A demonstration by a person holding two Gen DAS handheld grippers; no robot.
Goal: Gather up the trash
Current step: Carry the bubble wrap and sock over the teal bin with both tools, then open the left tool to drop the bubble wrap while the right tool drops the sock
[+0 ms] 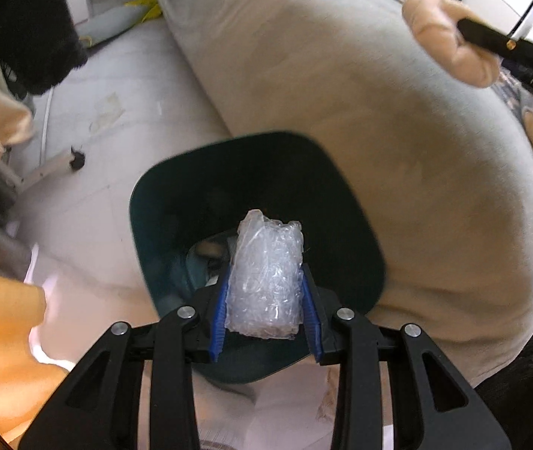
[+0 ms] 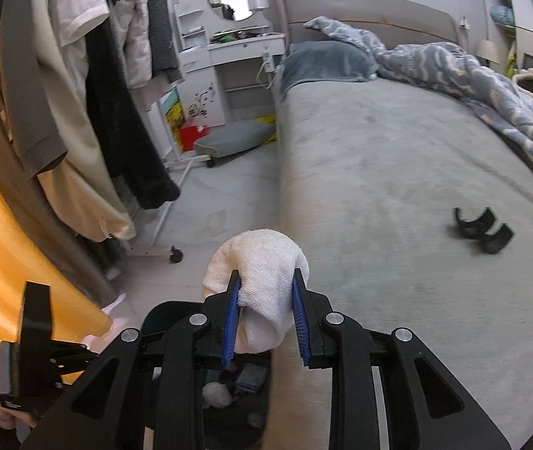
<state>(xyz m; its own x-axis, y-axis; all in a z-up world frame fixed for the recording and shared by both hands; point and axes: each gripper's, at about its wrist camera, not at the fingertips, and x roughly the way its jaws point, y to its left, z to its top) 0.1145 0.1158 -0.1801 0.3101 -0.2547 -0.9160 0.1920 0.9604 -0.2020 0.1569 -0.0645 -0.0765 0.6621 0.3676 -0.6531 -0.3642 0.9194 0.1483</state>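
Presently: left gripper (image 1: 265,302), blue ribbed fingers (image 1: 220,311) clamped on crumpled clear plastic wad (image 1: 266,277), poised over dark rounded bin (image 1: 161,202) at 12 o'clock; release pending. Right gripper (image 2: 265,309) pinches soft white terry cloth (image 2: 262,262); bed (image 2: 398,187) at 2 o'clock.

1. Left hand-held gripper (image 1: 265,302): matt black plastic arms, ribbed blue pads, bright metal pivot pins.
2. Wad of clear film (image 1: 266,273): crinkled, glossy, translucent plastic.
3. Bin (image 1: 345,202): dark, smooth, matt plastic.
4. Right hand-held gripper (image 2: 265,317): same black plastic and blue pads.
5. White cloth (image 2: 262,262): soft, looped, terry-like weave.
6. Bed (image 2: 398,172): grey, matt, slightly fuzzy fabric cover.
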